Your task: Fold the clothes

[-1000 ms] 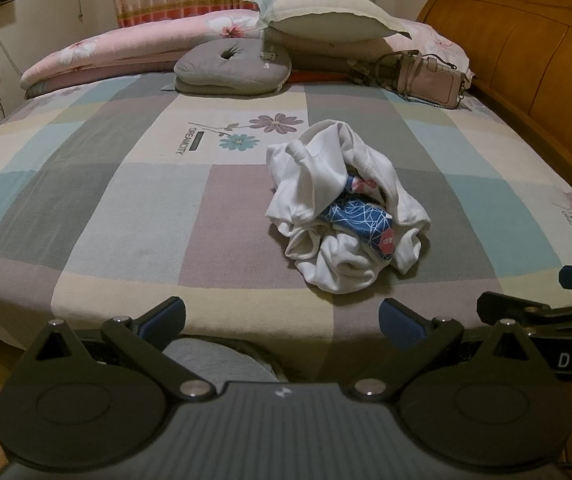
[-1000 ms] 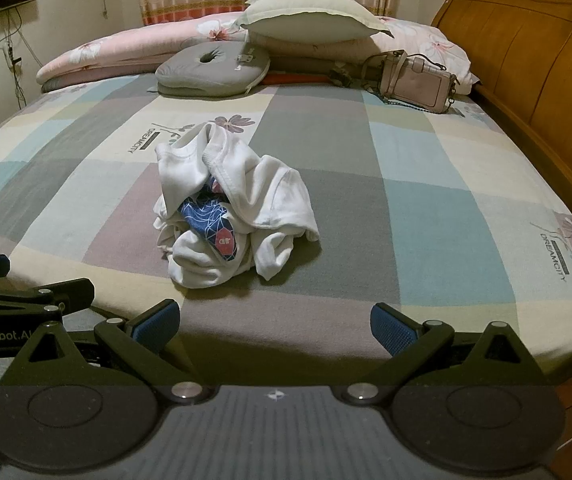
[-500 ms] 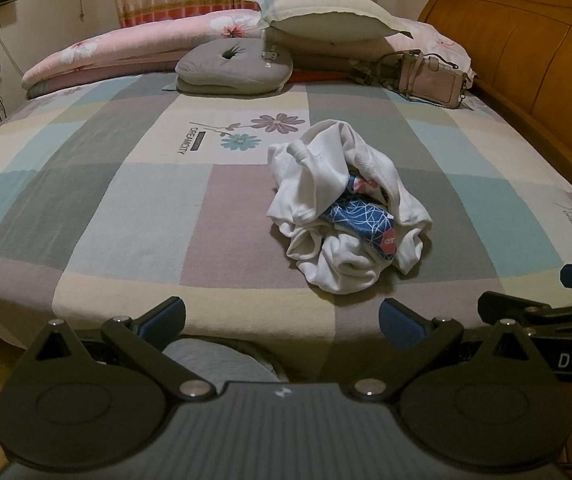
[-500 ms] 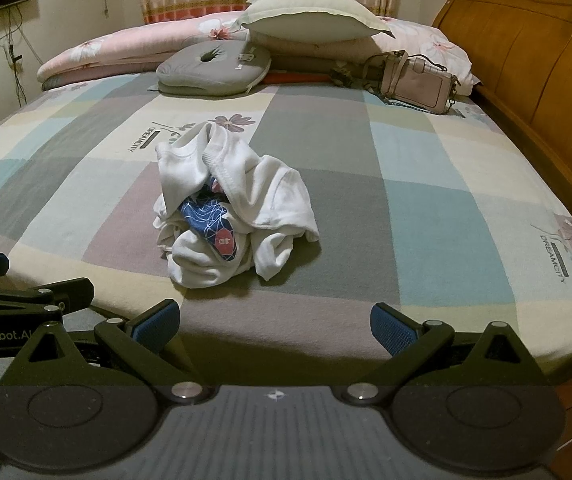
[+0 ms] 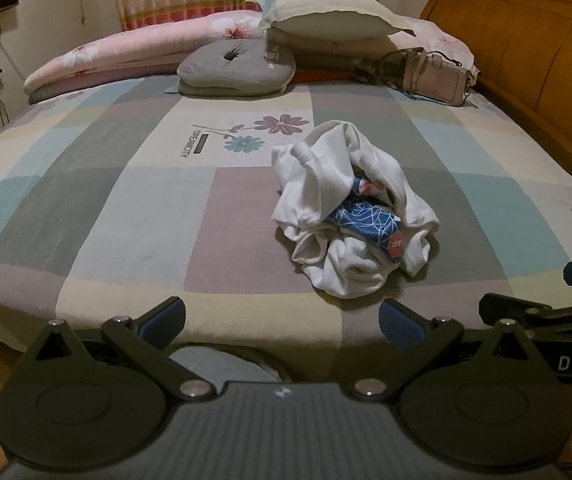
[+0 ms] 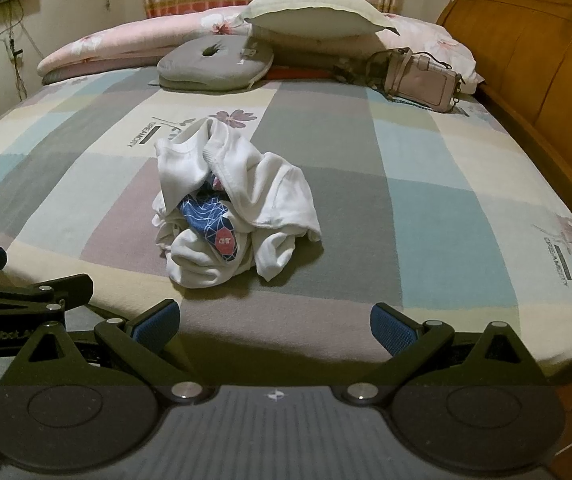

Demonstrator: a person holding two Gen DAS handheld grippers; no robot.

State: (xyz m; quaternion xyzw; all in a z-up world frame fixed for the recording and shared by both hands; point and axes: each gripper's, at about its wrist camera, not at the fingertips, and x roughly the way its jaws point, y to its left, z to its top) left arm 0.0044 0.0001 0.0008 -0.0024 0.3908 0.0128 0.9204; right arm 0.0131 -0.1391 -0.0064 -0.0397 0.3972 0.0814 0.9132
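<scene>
A crumpled white cotton garment with a blue, white-lined printed patch (image 5: 350, 216) (image 6: 234, 208) lies bunched in a heap on the bed with the pastel checked sheet (image 5: 134, 208) (image 6: 426, 216). It sits near the bed's front edge, roughly midway between the two side edges, and nothing touches it. The blue print and a small red badge show in the folds on the side of the heap facing the front edge.

The left hand-held gripper (image 5: 282, 314) hovers just off the front edge of the bed, its blue-padded fingers spread wide apart and holding nothing. The right hand-held gripper (image 6: 272, 320) hangs beside it at the same edge, fingers equally wide apart and empty. Each gripper shows at the border of the other's view.

At the bed's far edge lie a grey round cushion with a central dimple (image 5: 238, 66) (image 6: 216, 64), a long pink floral bolster (image 5: 138, 46) and a pale checked pillow (image 5: 326, 12) (image 6: 314, 10) stacked on top. A pink leather handbag with a chain strap (image 5: 434, 78) (image 6: 422, 80) rests near the far right corner, beside the wooden headboard (image 5: 526, 40) (image 6: 534, 28) that runs along the bed's right edge.
</scene>
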